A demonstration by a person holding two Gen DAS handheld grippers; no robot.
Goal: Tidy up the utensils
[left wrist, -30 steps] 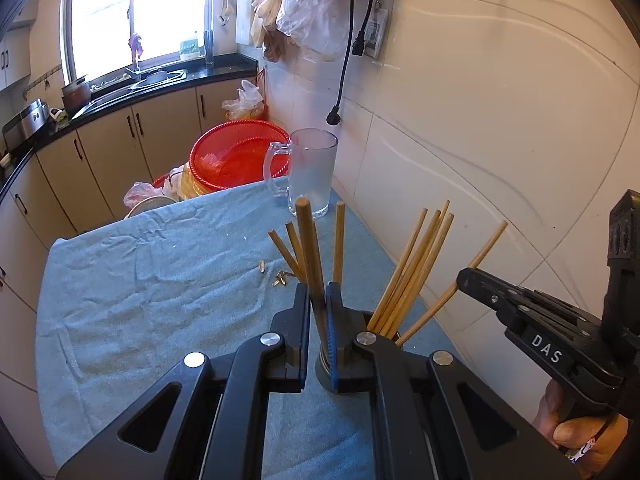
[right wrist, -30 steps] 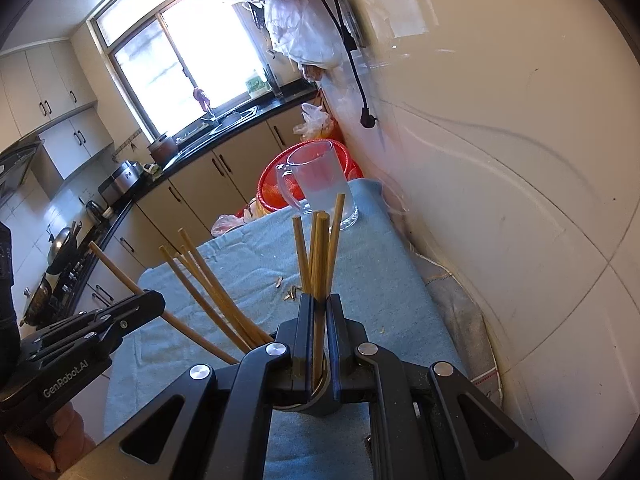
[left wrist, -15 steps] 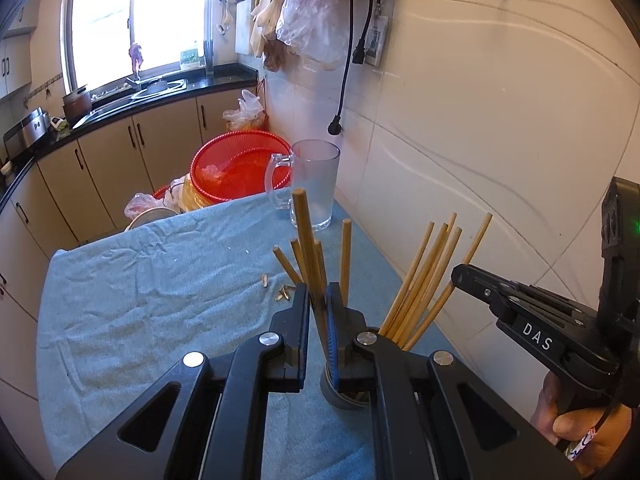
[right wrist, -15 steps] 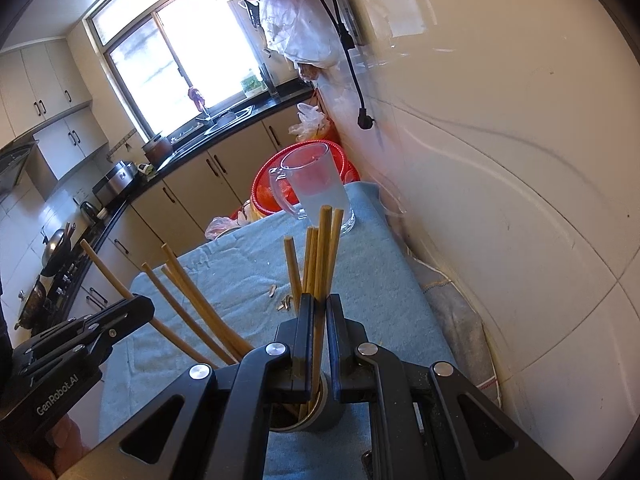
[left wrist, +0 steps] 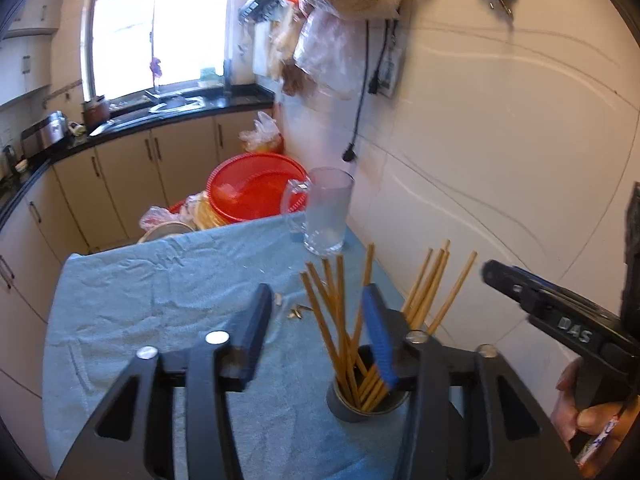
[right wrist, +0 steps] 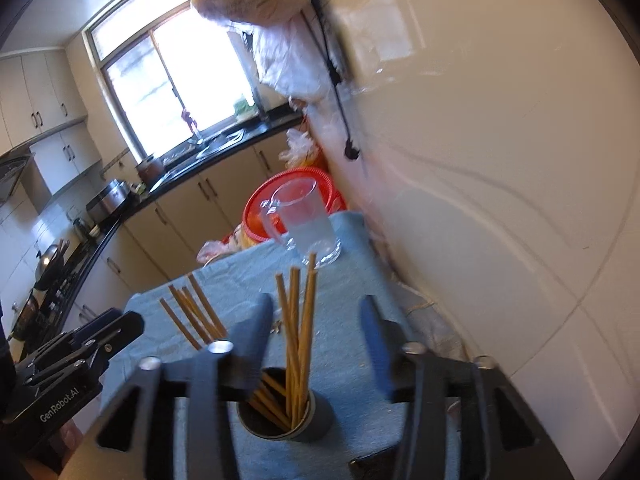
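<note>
Opening now, both hand-held grippers, left [left wrist: 316, 320] and right [right wrist: 318, 328], earlier clamped on chopsticks [right wrist: 298, 336], released into holder [right wrist: 316, 420].

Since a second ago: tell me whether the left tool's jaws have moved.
Yes. The left tool is opening, its jaws spread away from the chopsticks standing in the cup.

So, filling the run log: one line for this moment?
left gripper: opening | right gripper: opening | wooden chopsticks: released in grey metal cup
</note>
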